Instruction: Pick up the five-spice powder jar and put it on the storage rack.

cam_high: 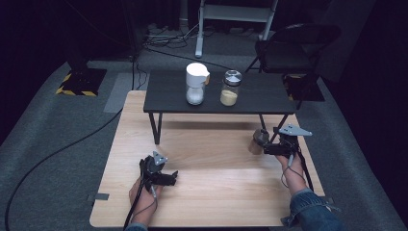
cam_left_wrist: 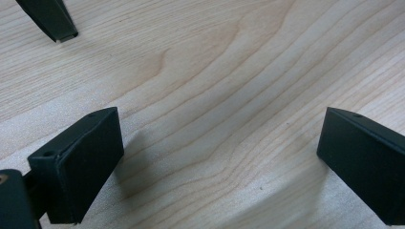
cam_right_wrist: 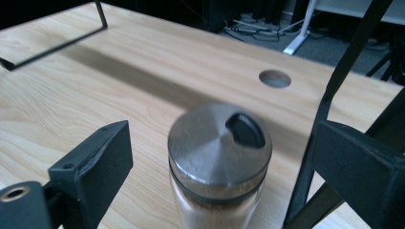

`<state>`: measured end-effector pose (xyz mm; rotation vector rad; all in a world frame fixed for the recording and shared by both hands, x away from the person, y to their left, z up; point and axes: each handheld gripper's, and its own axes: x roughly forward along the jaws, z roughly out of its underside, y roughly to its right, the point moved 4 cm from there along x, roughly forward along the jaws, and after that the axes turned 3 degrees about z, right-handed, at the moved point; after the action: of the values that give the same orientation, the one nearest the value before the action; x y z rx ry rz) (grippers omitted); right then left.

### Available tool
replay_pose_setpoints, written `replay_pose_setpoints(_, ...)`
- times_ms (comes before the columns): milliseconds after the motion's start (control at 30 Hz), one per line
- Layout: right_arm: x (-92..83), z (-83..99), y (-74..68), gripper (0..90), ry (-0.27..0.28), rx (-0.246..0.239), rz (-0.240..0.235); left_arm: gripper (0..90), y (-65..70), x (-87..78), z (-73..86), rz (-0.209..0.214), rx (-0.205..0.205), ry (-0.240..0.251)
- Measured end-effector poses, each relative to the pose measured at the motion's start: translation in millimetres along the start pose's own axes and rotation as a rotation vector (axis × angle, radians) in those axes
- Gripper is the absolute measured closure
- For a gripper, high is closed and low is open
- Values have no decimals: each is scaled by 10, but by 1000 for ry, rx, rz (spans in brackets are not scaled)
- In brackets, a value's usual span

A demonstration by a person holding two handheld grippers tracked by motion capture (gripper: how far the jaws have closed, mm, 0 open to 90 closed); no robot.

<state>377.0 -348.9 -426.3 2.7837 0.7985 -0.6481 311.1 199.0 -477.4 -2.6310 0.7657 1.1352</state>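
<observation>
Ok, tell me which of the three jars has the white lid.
The left jar on the small black table. It holds white grains under a white lid; the jar beside it and the jar on the wooden table have metal lids.

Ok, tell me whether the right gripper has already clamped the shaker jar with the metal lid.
No: in the right gripper view the shaker jar stands between the right gripper jaws with clear gaps on both sides.

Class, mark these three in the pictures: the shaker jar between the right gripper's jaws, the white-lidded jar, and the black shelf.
shaker jar [cam_right_wrist: 217, 143], right gripper view, on its metal lid
white-lidded jar [cam_high: 196, 72], high view, on its white lid
black shelf [cam_high: 262, 94], high view, on its bare top
</observation>
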Motion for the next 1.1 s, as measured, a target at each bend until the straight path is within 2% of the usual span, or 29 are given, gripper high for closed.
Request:
replay_pose_setpoints(100, 68, 17, -13, 66, -35, -9, 3, 17, 0, 0, 0, 0, 0, 0)
replay_pose_setpoints(333, 211, 37, -64, 99, -74, -30, 5, 17, 0, 0, 0, 0, 1, 0)
replay_pose_setpoints(667, 398, 104, -69, 251, -117, -8, 9, 18, 0, 0, 0, 0, 1, 0)
replay_pose_setpoints(733, 406, 117, -76, 291, -113, -10, 21, 17, 0, 0, 0, 0, 1, 0)
replay_pose_setpoints(1000, 401, 101, -66, 295, -118, -11, 17, 17, 0, 0, 0, 0, 1, 0)
replay_pose_setpoints(1100, 344, 82, -69, 295, -103, -8, 10, 17, -1, 0, 0, 0, 0, 0)
